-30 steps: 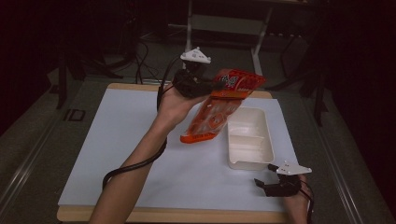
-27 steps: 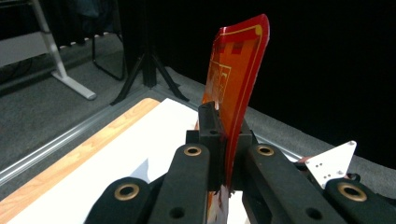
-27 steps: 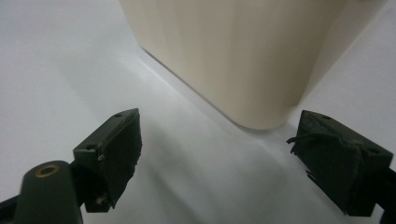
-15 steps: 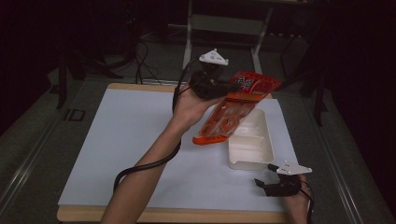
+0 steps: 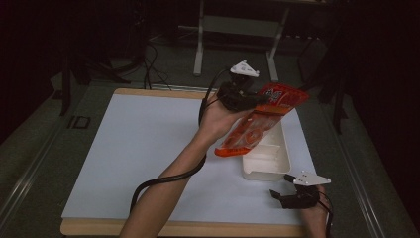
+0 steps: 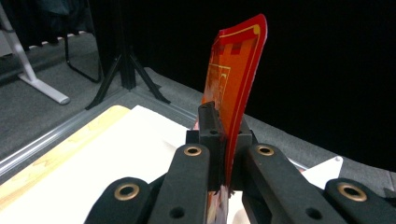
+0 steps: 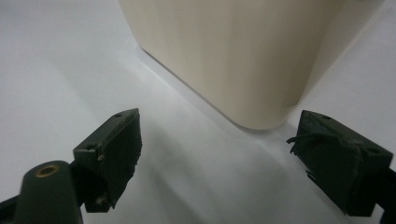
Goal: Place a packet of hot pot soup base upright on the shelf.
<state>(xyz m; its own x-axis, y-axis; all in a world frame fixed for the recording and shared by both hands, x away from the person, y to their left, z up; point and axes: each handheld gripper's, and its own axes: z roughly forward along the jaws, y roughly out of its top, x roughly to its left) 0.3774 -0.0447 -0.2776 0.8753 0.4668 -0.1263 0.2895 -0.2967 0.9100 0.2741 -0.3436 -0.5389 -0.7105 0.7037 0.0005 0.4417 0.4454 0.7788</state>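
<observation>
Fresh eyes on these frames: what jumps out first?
The bright orange-red snack pouch, pinched at its upper end by the left gripper and held in the air over the far half of the cream tray. Next, the right gripper, jaws wide open, resting low on the white table just short of the tray's near corner.

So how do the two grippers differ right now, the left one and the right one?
The left gripper is raised above the table; the right gripper sits low near the white tray. The left's jaws are shut on the red packet; the right's stand wide open, holding nothing. Both are black with a grey plate on top.
</observation>
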